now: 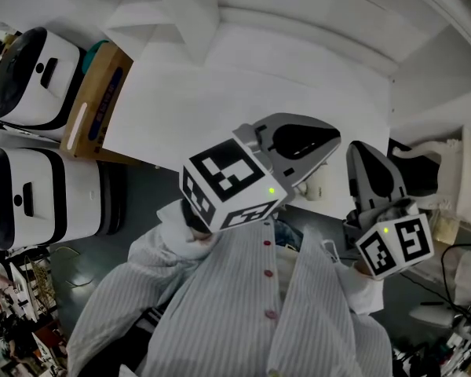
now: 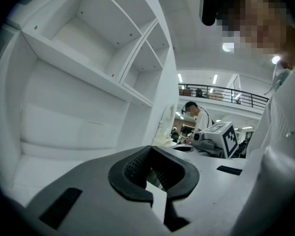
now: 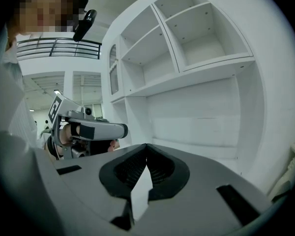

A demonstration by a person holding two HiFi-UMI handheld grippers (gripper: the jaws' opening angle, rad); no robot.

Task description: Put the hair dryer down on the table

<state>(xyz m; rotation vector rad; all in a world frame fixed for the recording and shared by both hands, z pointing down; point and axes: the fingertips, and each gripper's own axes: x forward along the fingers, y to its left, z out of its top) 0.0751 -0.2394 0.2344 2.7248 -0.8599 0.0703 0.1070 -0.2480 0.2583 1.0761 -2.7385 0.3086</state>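
Observation:
No hair dryer shows in any view. Both grippers are held close to the person's striped shirt, at the near edge of the white table. My left gripper points over that edge, and in the left gripper view its black pads meet with nothing between them. My right gripper stands beside it to the right. In the right gripper view its pads also touch at the tip and hold nothing. Each gripper shows in the other's view: the right one and the left one.
White open shelves rise behind the table, also seen in the right gripper view. A cardboard box lies at the table's left end. Two white machines stand on the floor to the left. Cluttered gear sits at the right.

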